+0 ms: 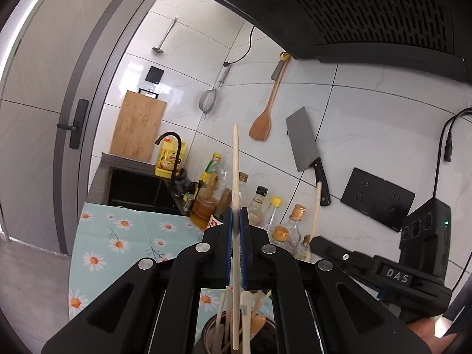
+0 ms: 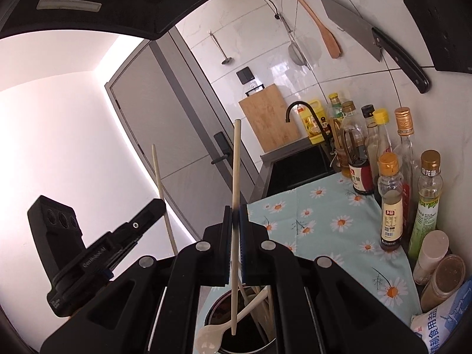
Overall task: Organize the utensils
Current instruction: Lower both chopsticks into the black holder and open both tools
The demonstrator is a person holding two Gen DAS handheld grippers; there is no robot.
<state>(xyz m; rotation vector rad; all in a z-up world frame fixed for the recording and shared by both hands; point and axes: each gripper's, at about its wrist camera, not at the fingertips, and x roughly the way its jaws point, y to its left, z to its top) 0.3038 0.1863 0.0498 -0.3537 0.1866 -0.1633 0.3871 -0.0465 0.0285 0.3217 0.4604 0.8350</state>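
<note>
Chopsticks sit upright in both our grips: our left hand-held gripper point(image 1: 236, 215) is clamped on one chopstick point(image 1: 235, 177), our right hand-held gripper point(image 2: 235, 215) on another chopstick point(image 2: 236, 183), each above the utensil holder point(image 2: 215, 318) on the worktop point(image 2: 324, 224).

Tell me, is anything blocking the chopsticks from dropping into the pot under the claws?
Partly. Each claw, left and right, grips one chopstick above the pot. Its mouth already holds a white spoon and other utensils, but dark open space remains beside them.
</note>
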